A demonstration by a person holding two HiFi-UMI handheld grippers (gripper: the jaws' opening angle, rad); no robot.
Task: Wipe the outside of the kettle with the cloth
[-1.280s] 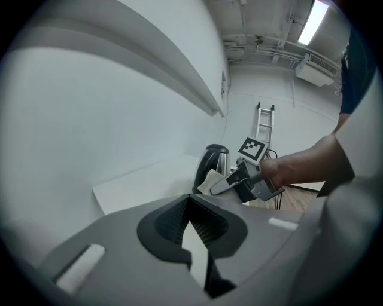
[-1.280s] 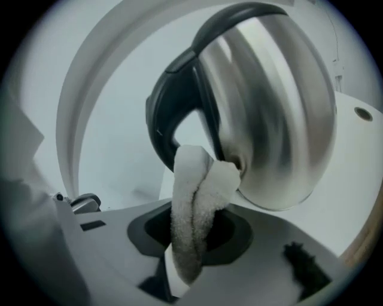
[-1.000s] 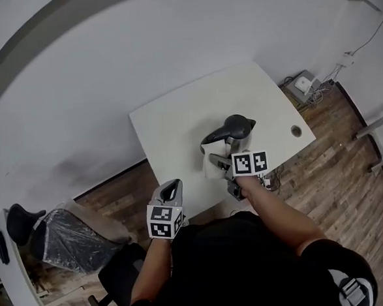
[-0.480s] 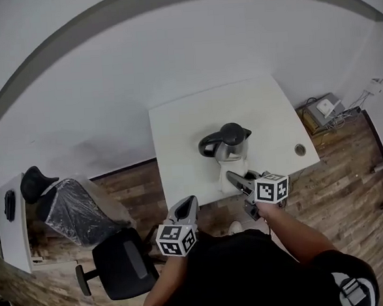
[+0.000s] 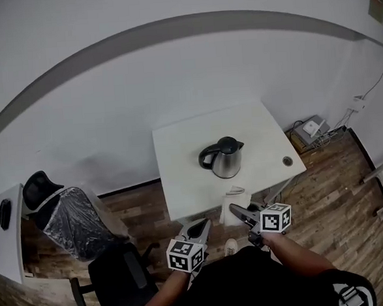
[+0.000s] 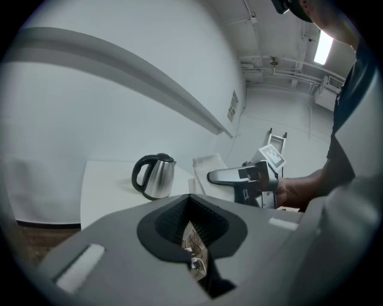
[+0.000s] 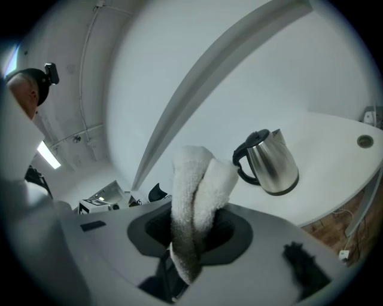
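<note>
Head view: right gripper point(image 5: 239, 210) clamps cloth point(image 5: 227, 216), left gripper point(image 5: 199, 226) closed empty; kettle point(image 5: 224, 158) apart on table point(image 5: 178, 143), chair point(image 5: 118, 278) beside.

Bare tabletop point(image 5: 178, 143) lies open all round the steel kettle point(image 5: 223, 158) — only the cloth point(image 5: 236, 206) hangs at the table's near edge. An office chair point(image 5: 118, 275) crowds the floor point(image 5: 324, 185) leftward — wall point(image 5: 109, 102) behind.

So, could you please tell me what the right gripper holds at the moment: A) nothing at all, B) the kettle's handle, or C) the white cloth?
C: its own view shows the right gripper shut on the white cloth, apart from the kettle.
</note>
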